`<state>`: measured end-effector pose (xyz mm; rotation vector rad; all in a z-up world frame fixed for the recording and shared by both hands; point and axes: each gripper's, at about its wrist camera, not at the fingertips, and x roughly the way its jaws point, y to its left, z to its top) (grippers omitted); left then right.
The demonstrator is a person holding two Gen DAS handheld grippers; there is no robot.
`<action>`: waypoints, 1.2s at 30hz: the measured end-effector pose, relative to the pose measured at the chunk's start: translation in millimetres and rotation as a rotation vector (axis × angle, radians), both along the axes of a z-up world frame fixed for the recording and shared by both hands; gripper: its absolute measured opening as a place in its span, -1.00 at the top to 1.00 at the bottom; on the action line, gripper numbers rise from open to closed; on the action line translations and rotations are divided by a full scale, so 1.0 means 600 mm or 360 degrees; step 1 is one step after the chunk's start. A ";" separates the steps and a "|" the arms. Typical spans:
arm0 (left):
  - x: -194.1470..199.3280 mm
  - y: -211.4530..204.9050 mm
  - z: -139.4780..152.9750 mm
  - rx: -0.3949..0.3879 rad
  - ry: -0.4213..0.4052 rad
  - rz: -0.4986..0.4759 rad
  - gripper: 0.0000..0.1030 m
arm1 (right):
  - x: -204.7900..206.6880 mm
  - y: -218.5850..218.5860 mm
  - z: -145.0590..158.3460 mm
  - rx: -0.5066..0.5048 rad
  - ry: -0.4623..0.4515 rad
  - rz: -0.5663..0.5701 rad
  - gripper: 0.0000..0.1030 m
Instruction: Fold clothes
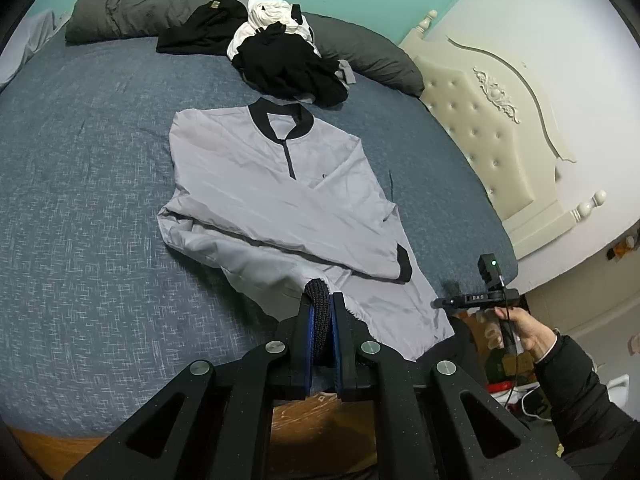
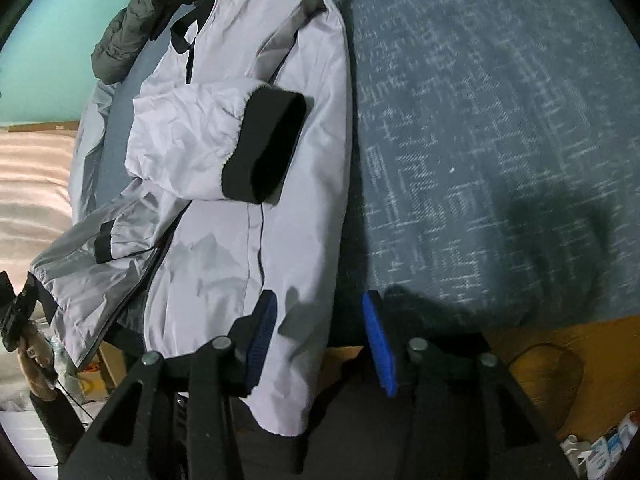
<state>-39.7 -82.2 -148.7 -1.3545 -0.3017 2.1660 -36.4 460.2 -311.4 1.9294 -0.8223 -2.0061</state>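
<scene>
Now our left hand-held gripper (image 1: 322, 316) pinches a cuff; our right one (image 2: 320, 336), jaws parted and empty, straddles the jacket (image 2: 224, 216) hem edge, collar lying far ahead.

A light grey jacket (image 1: 256, 184) with black collar and cuffs lies face-up on the bed, both sleeves folded across its front.

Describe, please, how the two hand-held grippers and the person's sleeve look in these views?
Each hand-held gripper, left and right, is a matte black, speckled linkage with round silver pivot pins and ribbed blue pads on its fingers. Seen from the left wrist, the right unit carries a small black box with a green light, white lettering and a thin black cable. The sleeve is black.
</scene>
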 end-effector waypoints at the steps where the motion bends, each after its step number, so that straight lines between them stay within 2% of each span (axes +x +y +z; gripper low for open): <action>1: -0.001 0.000 0.001 0.0001 0.0001 -0.0001 0.85 | 0.001 -0.003 0.000 -0.0016 -0.0002 0.0008 0.12; 3: -0.002 -0.001 0.001 0.0004 0.0002 -0.0003 0.85 | 0.001 -0.009 -0.002 -0.0056 -0.0009 0.0020 0.16; 5: -0.004 0.000 0.001 0.0012 0.0004 0.0001 0.85 | 0.000 -0.016 -0.001 -0.0061 -0.0001 0.0037 0.41; 6: -0.005 0.000 0.001 0.0015 0.0003 0.0002 0.85 | 0.000 -0.019 0.000 -0.0058 0.0004 0.0048 0.61; 9: -0.011 0.001 0.000 0.0025 0.0002 0.0002 0.85 | 0.000 -0.029 0.005 -0.0050 0.0025 0.0079 0.88; 18: -0.028 0.004 0.002 0.0048 0.0007 -0.0012 0.85 | -0.016 -0.043 0.037 0.0081 0.0106 0.0099 0.95; 36: -0.040 0.008 0.005 0.0056 0.0014 -0.0015 0.85 | -0.023 -0.055 0.047 0.0163 0.0094 0.0130 0.95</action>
